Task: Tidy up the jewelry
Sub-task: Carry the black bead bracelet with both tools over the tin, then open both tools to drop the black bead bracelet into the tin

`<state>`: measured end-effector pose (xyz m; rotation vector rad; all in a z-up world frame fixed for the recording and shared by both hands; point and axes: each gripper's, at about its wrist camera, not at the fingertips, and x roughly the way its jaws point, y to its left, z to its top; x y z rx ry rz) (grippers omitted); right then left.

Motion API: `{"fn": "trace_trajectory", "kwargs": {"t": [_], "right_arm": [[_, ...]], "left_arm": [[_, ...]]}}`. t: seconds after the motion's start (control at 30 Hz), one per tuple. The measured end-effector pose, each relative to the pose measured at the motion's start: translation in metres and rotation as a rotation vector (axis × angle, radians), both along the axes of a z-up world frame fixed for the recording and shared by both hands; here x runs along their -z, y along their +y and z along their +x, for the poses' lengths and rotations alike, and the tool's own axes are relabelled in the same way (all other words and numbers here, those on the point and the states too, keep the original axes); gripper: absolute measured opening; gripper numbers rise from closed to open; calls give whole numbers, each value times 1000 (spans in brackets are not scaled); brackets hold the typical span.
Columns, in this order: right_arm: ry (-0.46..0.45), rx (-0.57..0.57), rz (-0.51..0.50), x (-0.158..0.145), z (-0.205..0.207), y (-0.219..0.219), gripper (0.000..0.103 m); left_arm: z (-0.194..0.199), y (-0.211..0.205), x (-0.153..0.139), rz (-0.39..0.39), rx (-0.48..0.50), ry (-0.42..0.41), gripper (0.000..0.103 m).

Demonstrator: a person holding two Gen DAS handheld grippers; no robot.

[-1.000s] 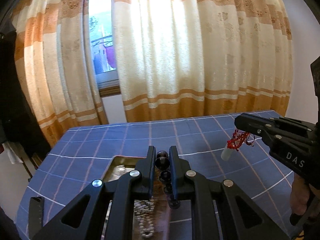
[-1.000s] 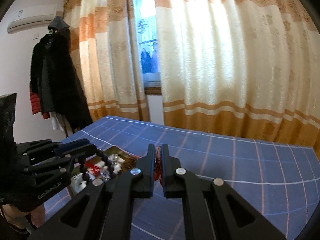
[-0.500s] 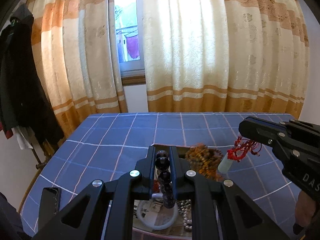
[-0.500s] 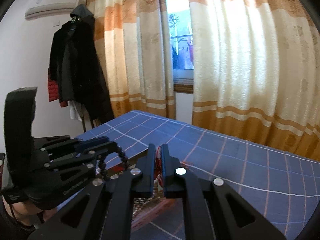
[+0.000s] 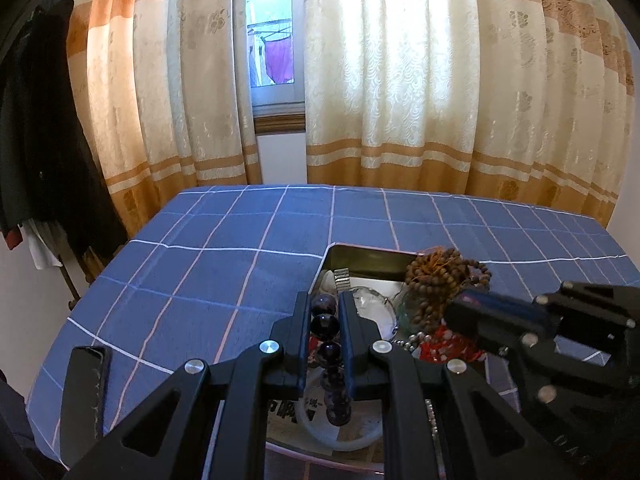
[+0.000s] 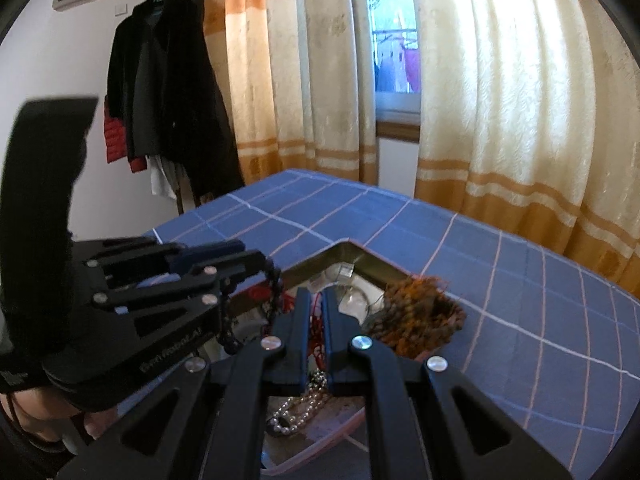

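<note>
Clamping a dark bead string (image 5: 326,326), the left tongs (image 5: 325,306) hang over the open tin (image 5: 368,258) — the right tongs (image 6: 315,304), beside them, pinch a red cord (image 6: 317,312); brown beads (image 5: 444,280) heaped beyond.

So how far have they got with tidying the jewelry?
Partway, it seems. Already lying in the tin box: a brown bead bundle, a pearl strand and a white bangle. In hand: the left tongs grip a dark bead bracelet over the box, and the right tongs pinch a red cord piece. Left to do: both pieces look due to be set down inside.
</note>
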<state>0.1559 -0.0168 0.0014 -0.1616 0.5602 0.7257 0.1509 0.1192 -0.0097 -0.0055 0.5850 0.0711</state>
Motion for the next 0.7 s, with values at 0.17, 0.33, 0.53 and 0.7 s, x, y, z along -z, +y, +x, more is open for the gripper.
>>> {"fn": "trace_trajectory", "kwargs": {"t": [0.17, 0.33, 0.53, 0.7], "right_arm": [[24, -9, -20, 11, -1, 7, 8], [44, -7, -39, 19, 1, 9, 8], [87, 3, -42, 31, 8, 4, 17], [91, 38, -13, 27, 10, -11, 53]], "left_arm": [[0, 1, 8, -4, 22, 23, 14], [7, 0, 17, -19, 34, 62, 15], [13, 0, 26, -47, 41, 104, 50], [3, 9, 22, -55, 2, 67, 66]]}}
